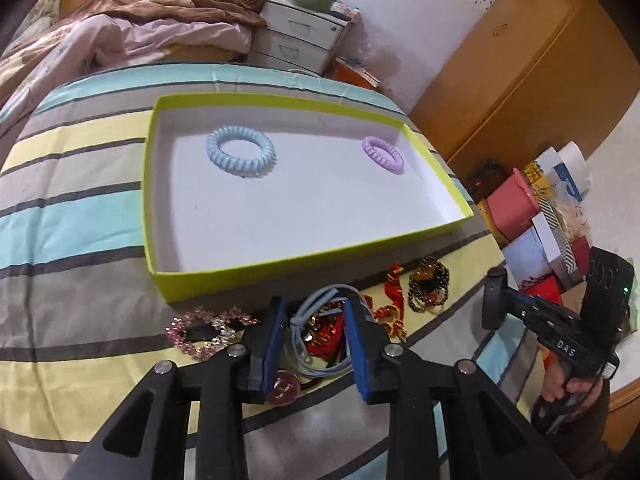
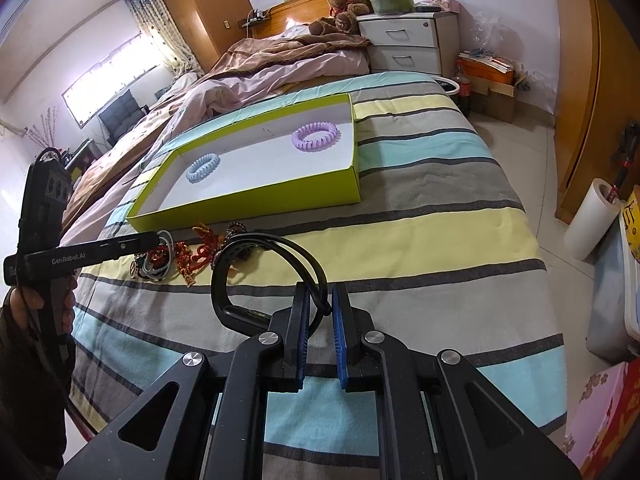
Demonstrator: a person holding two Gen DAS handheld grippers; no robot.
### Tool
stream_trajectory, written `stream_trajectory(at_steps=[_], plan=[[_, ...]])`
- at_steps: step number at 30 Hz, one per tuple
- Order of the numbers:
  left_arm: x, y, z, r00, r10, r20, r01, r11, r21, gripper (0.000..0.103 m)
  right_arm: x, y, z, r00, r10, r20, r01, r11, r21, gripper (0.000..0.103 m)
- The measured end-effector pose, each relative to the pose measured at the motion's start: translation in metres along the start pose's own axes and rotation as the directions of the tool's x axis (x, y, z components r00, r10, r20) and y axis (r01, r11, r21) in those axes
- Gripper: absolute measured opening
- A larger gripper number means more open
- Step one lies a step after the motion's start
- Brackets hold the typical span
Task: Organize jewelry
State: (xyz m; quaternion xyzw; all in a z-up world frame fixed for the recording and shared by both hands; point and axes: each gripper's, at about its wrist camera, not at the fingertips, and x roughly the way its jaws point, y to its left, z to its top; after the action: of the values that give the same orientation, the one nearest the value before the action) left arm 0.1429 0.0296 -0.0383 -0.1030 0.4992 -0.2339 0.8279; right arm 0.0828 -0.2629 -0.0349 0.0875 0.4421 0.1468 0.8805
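Note:
A lime-green tray (image 1: 280, 262) (image 2: 248, 202) lies on the striped bed. A blue coil hair tie (image 1: 241, 151) (image 2: 203, 168) and a purple one (image 1: 383, 155) (image 2: 315, 135) lie in it. A pile of jewelry (image 1: 320, 328) (image 2: 176, 256) lies in front of the tray: a light-blue cord, red and gold chains, a dark bead bracelet (image 1: 429, 284), a pink rhinestone piece (image 1: 202, 330). My left gripper (image 1: 314, 312) is open, its fingers on either side of the light-blue cord. My right gripper (image 2: 319, 300) holds a black headband (image 2: 256, 256) between its fingers, above the bed.
The bed with striped cover (image 2: 420, 240) drops off at the right to a tiled floor. Boxes (image 1: 536, 232) are stacked beside the bed. A crumpled duvet (image 2: 260, 76) and a white drawer unit (image 2: 404, 46) lie behind the tray.

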Motion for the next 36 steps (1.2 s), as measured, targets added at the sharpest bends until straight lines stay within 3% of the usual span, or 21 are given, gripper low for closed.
stream_trajectory(at_steps=[4, 6, 9, 21, 24, 27, 30, 33, 36], plan=[[0.002, 0.004, -0.001, 0.999, -0.030, -0.015, 0.030, 0.999, -0.022, 0.028, 0.002, -0.001, 0.000, 1.000, -0.006, -0.001, 0.006, 1.000, 0.006, 0.012], [-0.001, 0.003, -0.002, 0.999, -0.043, -0.004, 0.043, 0.999, -0.023, 0.015, 0.002, -0.001, -0.001, 1.000, -0.007, -0.002, 0.007, 1.000, 0.008, 0.012], [-0.005, 0.003, -0.004, 0.998, -0.058, 0.010, 0.059, 0.998, -0.039, 0.012, 0.003, 0.000, -0.001, 1.000, -0.010, -0.002, 0.010, 1.000, 0.005, 0.012], [-0.030, -0.013, -0.016, 0.996, -0.022, 0.092, 0.022, 1.000, 0.002, 0.011, -0.001, 0.001, -0.001, 1.000, -0.010, 0.013, 0.010, 1.000, 0.011, 0.012], [-0.035, -0.022, -0.020, 0.993, 0.059, 0.099, -0.066, 0.996, 0.067, 0.011, -0.003, 0.003, -0.001, 1.000, -0.006, 0.017, 0.006, 1.000, 0.010, 0.012], [-0.027, -0.025, -0.031, 0.999, -0.007, 0.033, 0.005, 0.997, 0.078, 0.011, -0.003, 0.003, -0.002, 1.000, 0.001, 0.013, -0.001, 1.000, 0.011, 0.012], [-0.026, -0.026, -0.045, 1.000, 0.000, 0.017, -0.001, 0.997, 0.081, 0.011, -0.004, 0.003, -0.003, 1.000, 0.005, 0.012, -0.005, 1.000, 0.012, 0.012], [-0.031, -0.033, -0.059, 0.998, 0.054, 0.036, -0.058, 0.991, 0.123, 0.011, -0.004, 0.002, -0.004, 1.000, 0.006, 0.010, -0.007, 1.000, 0.014, 0.012], [-0.039, -0.042, -0.072, 0.999, -0.028, 0.015, 0.025, 0.987, 0.156, 0.011, -0.003, 0.003, -0.005, 1.000, 0.008, 0.007, -0.008, 1.000, 0.015, 0.012]])
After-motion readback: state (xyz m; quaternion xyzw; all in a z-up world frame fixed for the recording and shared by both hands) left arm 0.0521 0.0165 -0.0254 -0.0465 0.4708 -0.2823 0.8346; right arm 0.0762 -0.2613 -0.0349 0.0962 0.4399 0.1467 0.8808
